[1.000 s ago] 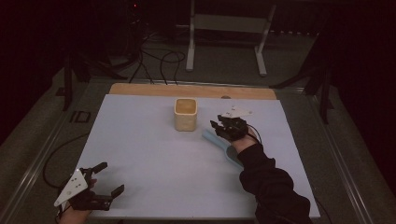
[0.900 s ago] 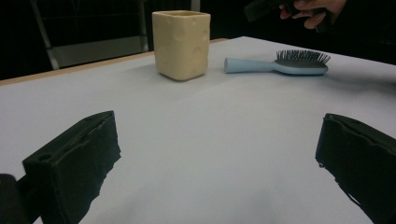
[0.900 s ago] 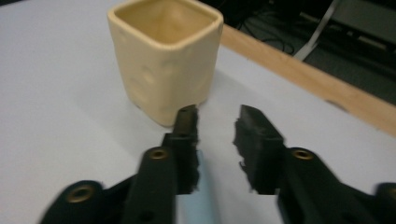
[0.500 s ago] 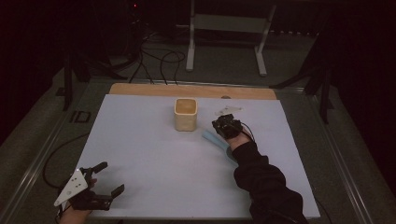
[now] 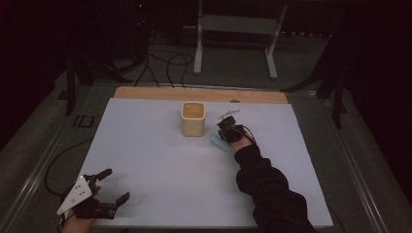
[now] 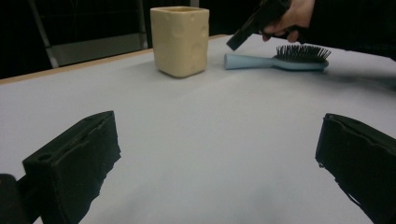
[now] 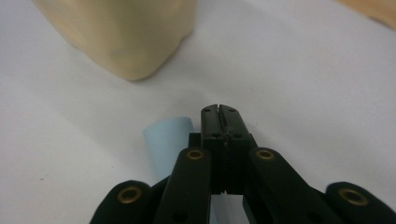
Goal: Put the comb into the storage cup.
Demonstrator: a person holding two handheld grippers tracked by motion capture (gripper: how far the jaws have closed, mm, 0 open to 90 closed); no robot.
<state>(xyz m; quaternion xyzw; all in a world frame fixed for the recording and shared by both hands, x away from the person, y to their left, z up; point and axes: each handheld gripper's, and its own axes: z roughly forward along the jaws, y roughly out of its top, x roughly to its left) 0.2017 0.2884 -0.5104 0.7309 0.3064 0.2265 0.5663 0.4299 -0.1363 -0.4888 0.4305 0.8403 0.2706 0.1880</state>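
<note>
Hairbrush (image 6: 280, 59) lies flat near the far middle of the table (image 5: 155, 160), handle pointing at the cup (image 5: 193, 119); right gripper (image 7: 219, 112), jaws pinched together and empty, hovers right over that handle tip, I think; left gripper (image 6: 215, 154) gapes wide at the near-left corner.

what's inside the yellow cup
From the high view the cup stands upright with its mouth open, and nothing sticks out above the rim. The inner walls look bare, but the bottom is in shadow, so a small item lying there cannot be ruled out.
</note>
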